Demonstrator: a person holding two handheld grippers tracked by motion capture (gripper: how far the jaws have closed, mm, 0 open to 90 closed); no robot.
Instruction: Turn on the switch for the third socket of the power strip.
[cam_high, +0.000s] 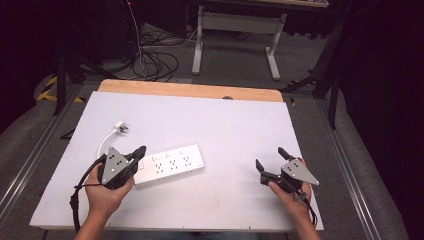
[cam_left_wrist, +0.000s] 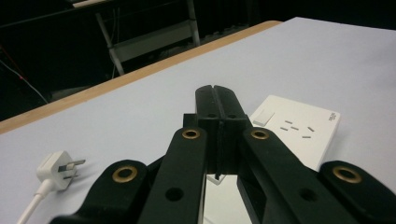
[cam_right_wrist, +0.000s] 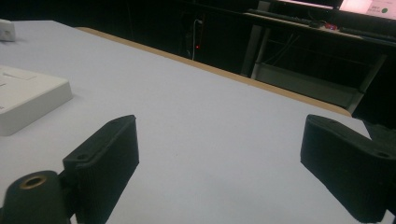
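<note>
A white power strip (cam_high: 170, 165) lies flat on the white table top (cam_high: 215, 125), left of centre. Its white cord (cam_high: 103, 142) curls back to a white plug (cam_high: 120, 128) lying further away. My left gripper (cam_high: 139, 151) is shut with nothing in it, its tips over the strip's left end. In the left gripper view the jaws meet at my left gripper (cam_left_wrist: 215, 100), with the power strip (cam_left_wrist: 299, 128) beyond to the right and the plug (cam_left_wrist: 57, 169) at lower left. My right gripper (cam_high: 270, 158) stands open over bare table at the right; in its own view my right gripper (cam_right_wrist: 219, 158) frames nothing, the power strip (cam_right_wrist: 25, 100) far left.
The table's wooden far edge (cam_high: 190, 90) runs along the back. Beyond it on the floor lie dark cables (cam_high: 155, 62) and the white legs of another desk (cam_high: 235, 35). Metal rails (cam_high: 30, 160) flank the table on both sides.
</note>
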